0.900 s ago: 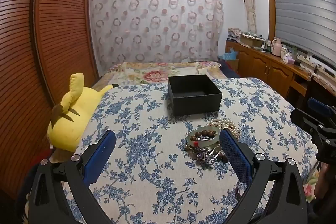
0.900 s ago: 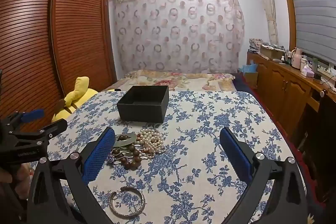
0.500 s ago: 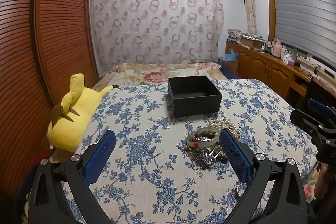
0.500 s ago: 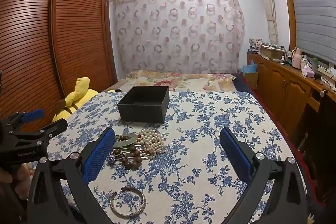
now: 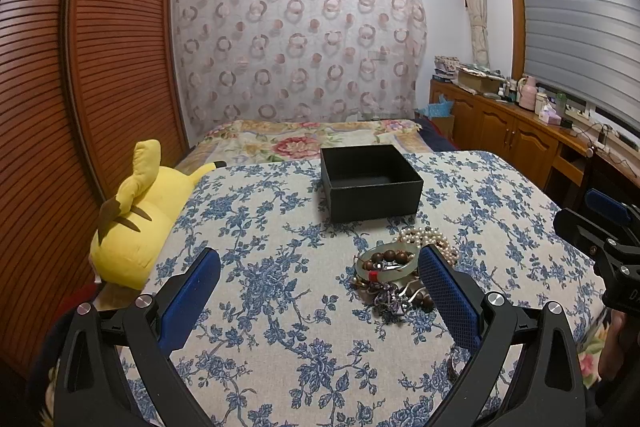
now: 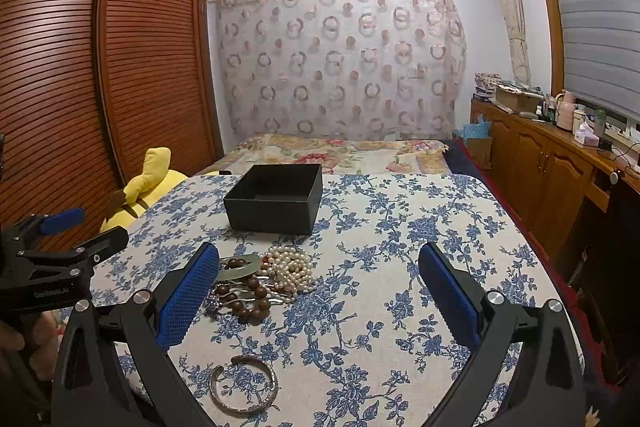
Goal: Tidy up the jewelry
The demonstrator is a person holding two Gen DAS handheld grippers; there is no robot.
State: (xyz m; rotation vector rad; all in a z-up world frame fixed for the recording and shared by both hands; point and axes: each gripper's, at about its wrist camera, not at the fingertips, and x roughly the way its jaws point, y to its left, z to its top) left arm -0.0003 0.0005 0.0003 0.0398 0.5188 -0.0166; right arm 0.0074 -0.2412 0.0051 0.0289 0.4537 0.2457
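An open black box (image 5: 370,182) (image 6: 276,198) stands empty on the blue floral cloth. In front of it lies a jewelry pile: a pearl necklace (image 6: 291,267) (image 5: 428,239), a pale green bangle (image 5: 384,265) (image 6: 240,269), brown wooden beads (image 6: 246,301) and a purple beaded piece (image 5: 386,301). A silver cuff bracelet (image 6: 245,383) lies apart, nearer me. My left gripper (image 5: 320,287) is open and empty, the pile just inside its right finger. My right gripper (image 6: 318,285) is open and empty, with the pile by its left finger.
A yellow plush toy (image 5: 138,211) lies at the table's left edge beside a wooden wardrobe (image 5: 80,107). A bed (image 6: 340,151) lies beyond the table. A wooden cabinet (image 6: 552,163) with clutter runs along the right wall.
Both grippers have edged slightly forward toward the jewelry pile. Nothing on the table has moved.
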